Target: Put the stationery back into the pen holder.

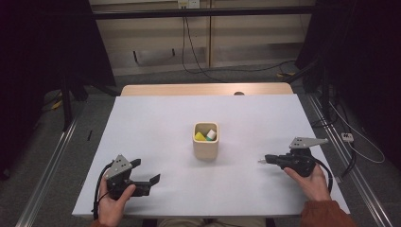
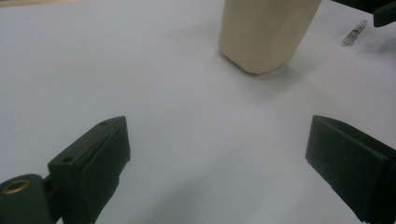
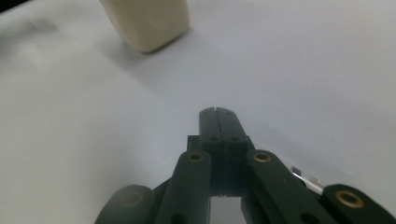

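Observation:
A beige cup (image 1: 205, 149) stands in the middle of the white table (image 1: 161, 118); inside it are a yellow piece (image 1: 200, 136) and a white piece (image 1: 211, 134). My left gripper (image 1: 149, 170) rests at the front left, held in a hand, its jaws wide open with nothing between them. In the left gripper view the left gripper (image 2: 219, 158) faces the cup (image 2: 266, 32). My right gripper (image 1: 267, 158) is at the right, shut, jaws pressed flat together in the right gripper view (image 3: 217, 112). A small clear, glassy thing (image 1: 260, 161) lies by its tip, outside the jaws (image 3: 306, 179).
The table's wooden far edge (image 1: 203, 89) and dark curtains frame the scene. Metal rails (image 1: 47, 165) run along both sides of the table. Cables (image 1: 359, 142) lie on the floor at the right. The cup (image 3: 149, 21) stands ahead and left of the right gripper.

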